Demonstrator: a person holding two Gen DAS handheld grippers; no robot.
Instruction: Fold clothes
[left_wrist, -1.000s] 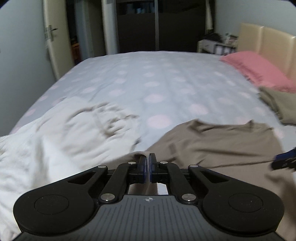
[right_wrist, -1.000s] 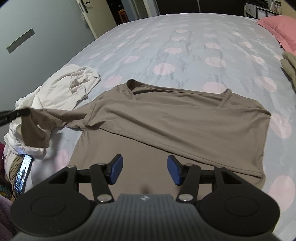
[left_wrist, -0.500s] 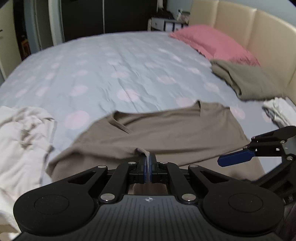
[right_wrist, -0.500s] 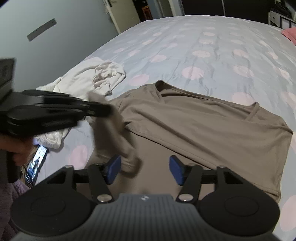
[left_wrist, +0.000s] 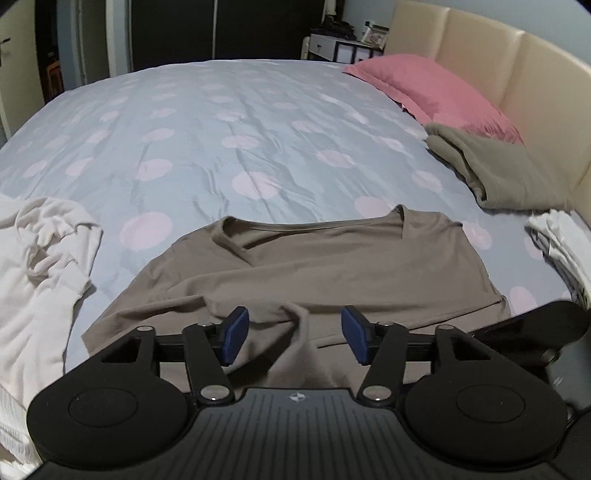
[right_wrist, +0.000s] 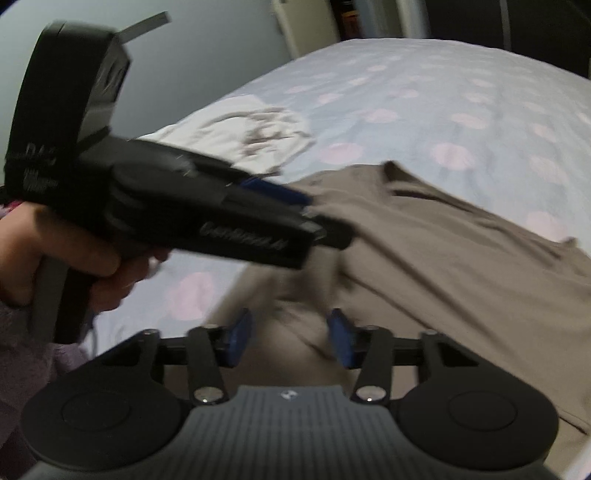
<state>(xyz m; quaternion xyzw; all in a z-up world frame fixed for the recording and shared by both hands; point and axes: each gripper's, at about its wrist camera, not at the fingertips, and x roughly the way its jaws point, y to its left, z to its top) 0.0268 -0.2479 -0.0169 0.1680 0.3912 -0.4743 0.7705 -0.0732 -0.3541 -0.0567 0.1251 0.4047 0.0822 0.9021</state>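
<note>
The left tongs (left_wrist: 293, 334) stand apart, their jaws having just been opening, and the folded-over sleeve (left_wrist: 291, 314) of the taupe long-sleeved top (left_wrist: 332, 266) lies loose between the blue pads (left_wrist: 234, 334) without being pressed by either. The right tongs (right_wrist: 291, 338) are also apart, though their jaws have just been closing; a blurred fold of the same top sits between their pads, and neither pad clearly presses it. In the right wrist view, the left tool stretches across from 9 o'clock toward the centre, gripped by the person's hand (right_wrist: 74, 266), its tip over the top's near sleeve area. The taupe top lies flat on the bed (left_wrist: 240, 122), at the near edge of the sheet, its neckline toward 12 o'clock and its body spreading from centre toward 3 o'clock in the left wrist view. The sheet is pale blue with pink dots. At 9 o'clock of the left wrist view a crumpled white garment (left_wrist: 40, 266) lies just beside the top's left shoulder. At 2 o'clock a folded olive-brown garment (left_wrist: 495, 170) rests against a pink pillow (left_wrist: 432, 88), which lies along the cream padded headboard (left_wrist: 517, 70). At 3 o'clock a small stack of folded white clothes (left_wrist: 561, 243) sits near the bed's edge, well apart from the crumpled one.
</note>
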